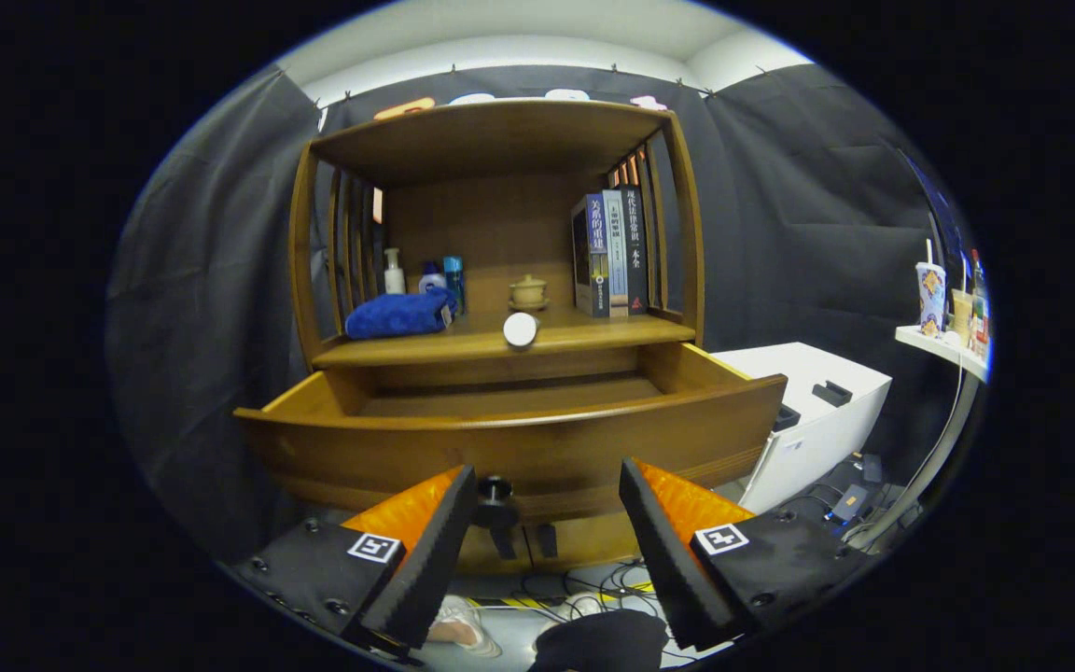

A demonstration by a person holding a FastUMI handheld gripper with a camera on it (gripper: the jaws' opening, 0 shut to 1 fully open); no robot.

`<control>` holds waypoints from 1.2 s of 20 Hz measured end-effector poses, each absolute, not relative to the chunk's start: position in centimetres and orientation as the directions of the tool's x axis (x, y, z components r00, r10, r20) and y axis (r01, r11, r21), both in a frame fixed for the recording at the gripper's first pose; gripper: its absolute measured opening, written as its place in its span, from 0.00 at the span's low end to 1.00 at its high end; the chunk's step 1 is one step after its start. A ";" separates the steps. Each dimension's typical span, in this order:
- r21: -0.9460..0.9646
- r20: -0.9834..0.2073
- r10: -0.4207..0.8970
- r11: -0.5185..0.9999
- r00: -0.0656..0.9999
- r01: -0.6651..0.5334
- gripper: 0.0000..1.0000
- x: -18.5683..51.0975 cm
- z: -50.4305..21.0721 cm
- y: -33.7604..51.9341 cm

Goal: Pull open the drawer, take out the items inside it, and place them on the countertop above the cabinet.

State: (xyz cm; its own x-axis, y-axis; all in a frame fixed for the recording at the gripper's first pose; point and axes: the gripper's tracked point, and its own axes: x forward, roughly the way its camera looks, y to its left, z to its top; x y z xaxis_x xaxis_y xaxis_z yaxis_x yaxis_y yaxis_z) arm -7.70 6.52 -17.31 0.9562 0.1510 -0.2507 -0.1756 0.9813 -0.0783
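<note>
Gripper view: booth draped in black cloth, pale ceiling above. Wooden cabinet (500, 280) dead ahead with slatted sides and an open shelf over the drawer. Drawer (519, 439) pulled out toward the camera, curved front panel, dark knob (495, 489) at the front centre. Visible part of the drawer's inside looks bare wood; the near floor is hidden behind the front panel, so can't tell if anything lies there.

Countertop (593, 334) above the drawer holds: blue folded cloth (399, 314) on the left side, three small bottles (425, 273) standing behind it, a white round cap-like item (520, 329) at the front edge near the middle, a small lidded ceramic cup (528, 291) behind that, upright books (610, 252) leaning against the slats on the far side.

Gripper (547, 509) low, in front of the drawer panel, fingers spread wide apart, nothing between them but the knob, which sits just inside one finger (425, 551), not touching as far as can be seen.

Beside the cabinet, a white box-like unit (822, 401); further off, a small white shelf (943, 347) with cups. Cables and a shoe (463, 627) on the floor below.
</note>
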 end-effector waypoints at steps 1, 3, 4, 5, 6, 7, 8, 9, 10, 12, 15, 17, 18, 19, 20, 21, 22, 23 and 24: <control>-0.086 -0.258 0.150 0.980 0.954 -0.177 0.99 -7.7 -17.6 7.1; -0.089 -0.276 0.149 0.980 0.949 -0.180 0.99 -7.6 -18.6 7.3; -0.084 -0.281 0.150 0.980 0.948 -0.180 0.99 -7.5 -19.0 7.4; -0.081 -0.285 0.148 0.981 0.947 -0.177 0.99 -7.3 -19.1 7.5; -0.079 -0.288 0.144 0.982 0.947 -0.173 0.99 -7.1 -19.2 7.5; -0.079 -0.292 0.139 0.982 0.946 -0.169 0.99 -6.8 -19.4 7.5; -0.080 -0.298 0.134 0.983 0.945 -0.165 0.99 -6.6 -19.6 7.5; -0.079 -0.299 0.133 0.983 0.945 -0.164 0.99 -6.4 -19.5 7.6; -0.081 -0.300 0.134 0.983 0.944 -0.165 0.99 -6.2 -19.6 7.8; -0.093 -0.299 0.129 0.982 0.945 -0.163 0.99 -5.9 -19.6 8.0; -0.093 -0.310 0.128 0.982 0.942 -0.164 0.99 -6.0 -19.8 8.5; -0.096 -0.306 0.128 0.982 0.943 -0.164 0.98 -5.6 -19.6 8.7; -0.092 -0.303 0.132 0.982 0.944 -0.167 0.98 -5.5 -19.6 8.9; -0.086 -0.304 0.138 0.981 0.943 -0.172 0.98 -5.4 -19.7 9.0; -0.092 -0.277 0.116 0.985 0.954 -0.146 0.98 -4.4 -19.3 8.8; -0.112 -0.273 0.076 0.988 0.959 -0.110 0.98 -3.6 -18.9 8.0; -0.107 -0.285 0.070 0.989 0.956 -0.104 0.98 -2.7 -18.8 8.0; -0.081 -0.315 0.098 0.988 0.944 -0.129 0.96 -2.4 -19.6 8.9; -0.073 -0.315 0.120 0.986 0.941 -0.150 0.95 -2.9 -19.4 9.1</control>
State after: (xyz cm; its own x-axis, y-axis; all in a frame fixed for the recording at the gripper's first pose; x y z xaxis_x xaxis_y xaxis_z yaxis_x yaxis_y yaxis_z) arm -2.91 9.11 -19.39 0.9414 0.1196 -0.3154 -0.1498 0.9860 -0.0732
